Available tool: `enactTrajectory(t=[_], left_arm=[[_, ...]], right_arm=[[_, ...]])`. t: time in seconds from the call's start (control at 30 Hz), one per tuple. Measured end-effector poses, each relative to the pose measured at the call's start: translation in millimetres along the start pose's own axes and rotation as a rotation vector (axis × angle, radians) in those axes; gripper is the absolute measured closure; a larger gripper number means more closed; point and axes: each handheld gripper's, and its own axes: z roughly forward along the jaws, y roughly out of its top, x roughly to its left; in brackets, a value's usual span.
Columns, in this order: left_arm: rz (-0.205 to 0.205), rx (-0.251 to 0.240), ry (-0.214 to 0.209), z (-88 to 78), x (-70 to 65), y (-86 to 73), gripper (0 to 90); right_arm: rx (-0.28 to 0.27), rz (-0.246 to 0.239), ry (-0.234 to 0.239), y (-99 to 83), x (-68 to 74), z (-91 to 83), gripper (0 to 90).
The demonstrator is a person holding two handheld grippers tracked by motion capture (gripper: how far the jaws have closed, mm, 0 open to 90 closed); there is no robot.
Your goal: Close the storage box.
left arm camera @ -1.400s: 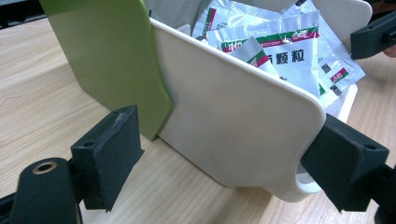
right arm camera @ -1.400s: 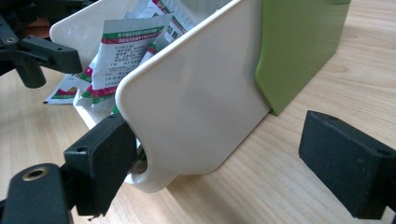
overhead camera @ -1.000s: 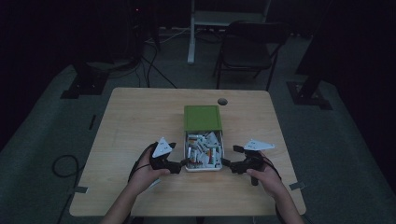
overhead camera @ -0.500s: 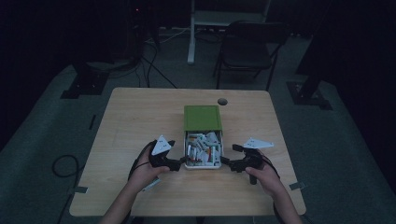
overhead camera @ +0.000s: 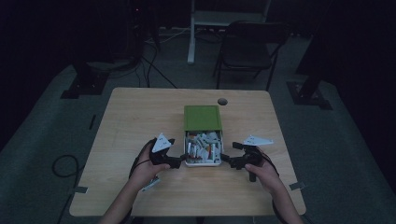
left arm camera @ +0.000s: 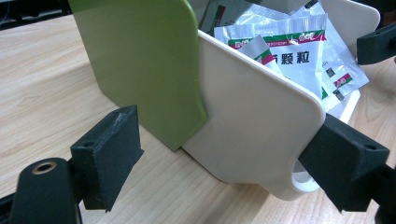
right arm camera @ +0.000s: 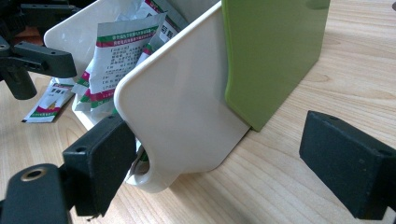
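white box (overhead camera: 203, 162) sits mid-table, green lid (overhead camera: 201, 117) slid halfway back | inside: loose sachets (overhead camera: 204, 144) heaped | left gripper (overhead camera: 181, 161) jaws spread at its left wall, grasping nothing | right gripper (overhead camera: 227, 160) spread wide at the right wall, empty

Dark lab or studio, camera stands (overhead camera: 84, 81), floor cables (overhead camera: 156, 70), folding chair (overhead camera: 247, 51)

Box (overhead camera: 203, 140) blocks mid-table betw. both claws; bare tabletop (overhead camera: 140, 116) free L/R.

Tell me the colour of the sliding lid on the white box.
Olive green lid, half covering the white box; clearest in the left gripper view.
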Motion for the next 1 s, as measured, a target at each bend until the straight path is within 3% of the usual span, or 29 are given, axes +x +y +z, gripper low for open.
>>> enactTrajectory(t=[0.67,1.0], left_arm=[[-0.023,-0.019,0.018,6.9,10.2,8.1,16.2],[-0.010,-0.023,0.026,9.4,12.9,10.3,16.2]], right_arm=[[-0.017,0.022,-0.041,10.7,-8.1,6.4,10.8],[-0.025,0.038,-0.055,12.5,-11.8,10.0,10.8]])
